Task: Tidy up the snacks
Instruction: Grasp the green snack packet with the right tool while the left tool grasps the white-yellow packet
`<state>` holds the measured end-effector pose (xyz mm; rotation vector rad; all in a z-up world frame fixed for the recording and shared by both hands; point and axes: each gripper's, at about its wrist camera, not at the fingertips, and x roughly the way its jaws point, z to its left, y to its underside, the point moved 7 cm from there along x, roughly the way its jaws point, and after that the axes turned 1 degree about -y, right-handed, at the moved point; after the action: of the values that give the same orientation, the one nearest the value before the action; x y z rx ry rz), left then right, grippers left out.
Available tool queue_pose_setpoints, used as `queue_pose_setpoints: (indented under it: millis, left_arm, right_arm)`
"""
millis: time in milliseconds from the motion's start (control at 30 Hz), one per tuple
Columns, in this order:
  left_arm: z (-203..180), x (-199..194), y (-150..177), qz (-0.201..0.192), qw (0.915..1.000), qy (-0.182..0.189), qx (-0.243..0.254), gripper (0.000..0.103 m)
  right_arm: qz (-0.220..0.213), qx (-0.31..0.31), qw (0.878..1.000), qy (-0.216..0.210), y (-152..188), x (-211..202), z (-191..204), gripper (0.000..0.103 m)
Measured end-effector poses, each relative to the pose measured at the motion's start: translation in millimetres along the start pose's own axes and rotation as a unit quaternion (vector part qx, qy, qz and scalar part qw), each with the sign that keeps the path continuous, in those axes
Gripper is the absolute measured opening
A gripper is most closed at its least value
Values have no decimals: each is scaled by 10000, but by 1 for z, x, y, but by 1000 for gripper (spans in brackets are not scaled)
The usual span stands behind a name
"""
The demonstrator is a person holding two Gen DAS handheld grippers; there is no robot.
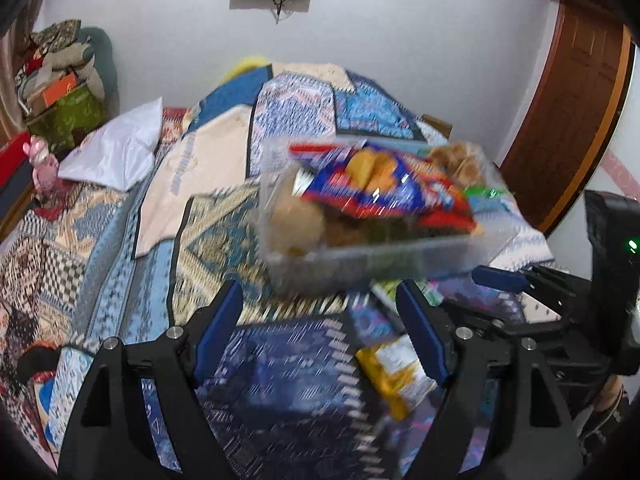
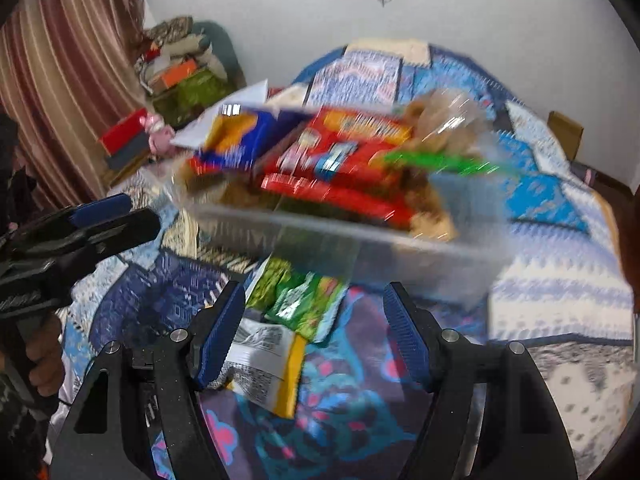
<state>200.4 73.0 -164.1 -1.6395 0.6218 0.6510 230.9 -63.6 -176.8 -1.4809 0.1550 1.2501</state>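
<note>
Gaping claws (image 1: pixel 320 312) flanking blurred snack tub (image 1: pixel 360 256)

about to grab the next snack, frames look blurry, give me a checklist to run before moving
1. Left hand-held gripper open and holding nothing: ok.
2. Right hand-held gripper open and holding nothing: ok.
3. Loose snacks in front of the right hand-held gripper: ok, green packet and yellow packet lie on the bed.
4. Room in the clear bin: not ok, packets are piled above its rim.
5. Bin sitting flat and steady: cannot tell, motion blur.
6. Grippers apart from each other: ok, both views show a gap.
</note>
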Motion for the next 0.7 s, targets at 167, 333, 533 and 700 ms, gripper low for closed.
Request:
queue_pose_setpoints:
  millis: [167,333,533,700]
  left_arm:
    - [15,9,18,147,9999,-51,-15,79]
    - [20,15,29,214,9998,-23,-36,79]
    - [15,20,37,279,9996,-27,10,79]
    - [2,15,42,322,9993,16,170,79]
  right_arm:
    - [304,-29,9995,-40,6,32,10,68]
    - [510,117,9983,-263,7,51,16,73]
    - [451,-29,9988,-209,5,54,22,65]
    - [365,168,9978,-533,8,45,22,27]
